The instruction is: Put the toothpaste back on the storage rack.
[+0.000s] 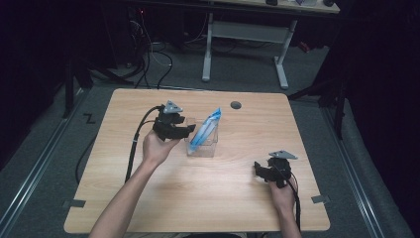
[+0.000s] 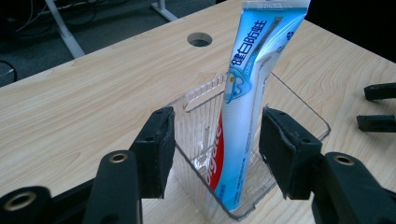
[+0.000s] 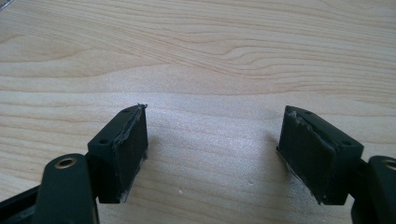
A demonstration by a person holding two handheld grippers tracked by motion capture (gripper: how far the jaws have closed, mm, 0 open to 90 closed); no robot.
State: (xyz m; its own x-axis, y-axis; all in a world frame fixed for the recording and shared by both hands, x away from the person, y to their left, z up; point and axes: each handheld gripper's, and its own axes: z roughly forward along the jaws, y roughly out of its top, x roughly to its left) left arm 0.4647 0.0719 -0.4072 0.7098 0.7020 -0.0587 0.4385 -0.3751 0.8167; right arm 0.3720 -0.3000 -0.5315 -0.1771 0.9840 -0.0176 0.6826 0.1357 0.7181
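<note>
A blue and white toothpaste tube (image 1: 209, 125) (image 2: 247, 93) stands tilted in a small clear plastic box (image 1: 202, 147) (image 2: 299, 109) near the middle of the wooden table (image 1: 213, 198). My left gripper (image 1: 187, 131) (image 2: 218, 122) is at the box's left side, level with it. Its jaws are open, one on each side of the tube in the left gripper view, and the pads do not touch it. My right gripper (image 1: 258, 169) (image 3: 215, 135) rests low over bare wood at the front right, open with nothing between its fingers. Its jaw tips (image 2: 377, 106) show far off in the left gripper view.
A round cable hole (image 1: 236, 105) (image 2: 200, 39) lies in the table behind the box. Beyond the far edge stand a white desk frame (image 1: 245, 32) and loose cables (image 1: 153, 54) on the floor. Bare tabletop lies between the two grippers.
</note>
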